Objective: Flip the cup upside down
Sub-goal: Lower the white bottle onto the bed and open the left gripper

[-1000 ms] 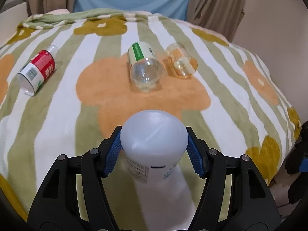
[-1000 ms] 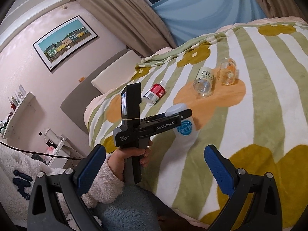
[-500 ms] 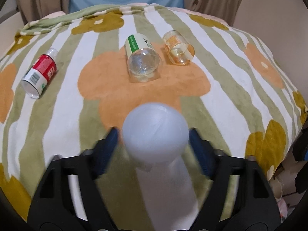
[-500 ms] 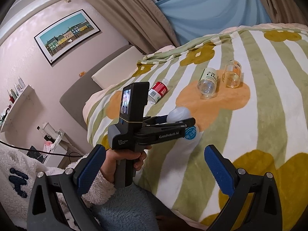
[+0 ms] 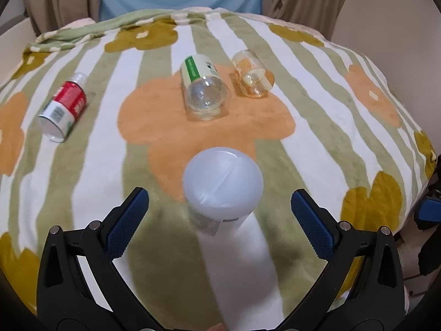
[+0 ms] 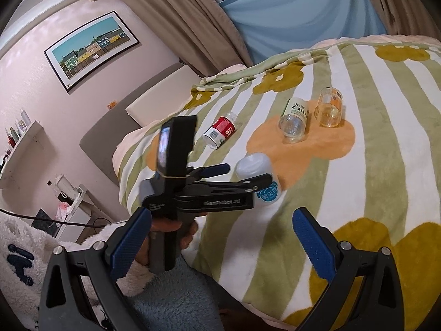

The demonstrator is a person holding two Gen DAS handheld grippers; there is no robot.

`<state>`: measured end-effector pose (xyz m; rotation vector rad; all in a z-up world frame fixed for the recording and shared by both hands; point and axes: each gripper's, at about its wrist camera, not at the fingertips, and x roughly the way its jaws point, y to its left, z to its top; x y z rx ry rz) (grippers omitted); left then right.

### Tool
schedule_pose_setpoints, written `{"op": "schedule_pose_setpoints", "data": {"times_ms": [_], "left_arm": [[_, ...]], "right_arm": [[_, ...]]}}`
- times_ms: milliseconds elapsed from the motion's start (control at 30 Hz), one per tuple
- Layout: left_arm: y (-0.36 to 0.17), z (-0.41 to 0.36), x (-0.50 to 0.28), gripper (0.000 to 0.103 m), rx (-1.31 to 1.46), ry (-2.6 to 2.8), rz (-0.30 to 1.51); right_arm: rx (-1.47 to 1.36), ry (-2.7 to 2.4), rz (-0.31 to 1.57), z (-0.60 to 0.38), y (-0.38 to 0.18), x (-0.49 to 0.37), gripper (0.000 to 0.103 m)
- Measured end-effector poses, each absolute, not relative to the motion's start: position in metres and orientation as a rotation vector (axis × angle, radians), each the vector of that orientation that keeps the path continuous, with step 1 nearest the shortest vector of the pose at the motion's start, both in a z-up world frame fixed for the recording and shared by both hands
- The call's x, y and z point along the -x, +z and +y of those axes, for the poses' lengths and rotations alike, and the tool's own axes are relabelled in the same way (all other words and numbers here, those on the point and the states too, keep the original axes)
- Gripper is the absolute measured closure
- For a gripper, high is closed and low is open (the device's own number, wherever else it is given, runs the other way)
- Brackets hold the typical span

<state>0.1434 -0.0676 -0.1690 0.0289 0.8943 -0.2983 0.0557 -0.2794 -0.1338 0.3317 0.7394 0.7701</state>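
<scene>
A white translucent cup stands bottom-up on the striped flower blanket, its flat base facing me. My left gripper is open, with its blue pads well apart on either side of the cup and not touching it. In the right wrist view the same cup shows a blue round label, and the left gripper stands around it, held by a hand in a fleecy sleeve. My right gripper hangs open and empty above the bed's near edge.
Three more cups lie on their sides farther back: a red-labelled one at left, a clear green-labelled one in the middle, an orange-tinted one beside it. Curtains and a pink wall with a picture stand beyond.
My left gripper has let go of the white cup: its jaws went from shut on it to wide open and drew back slightly. The cup stays standing upside down.
</scene>
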Motion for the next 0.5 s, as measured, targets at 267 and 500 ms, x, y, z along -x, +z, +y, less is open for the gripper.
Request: {"op": "schedule_pose_setpoints", "data": {"times_ms": [267,500], "left_arm": [[-0.114,-0.033,-0.109,0.0,-0.005,-0.289,0.816],[-0.026,0.003,-0.069,0.0,0.018,-0.24,0.602]], "right_arm": [[-0.254,0.711,0.718,-0.265,-0.109,-0.057,0.001],[-0.1,0.457,0.604,-0.252,-0.052,-0.055,0.001]]}}
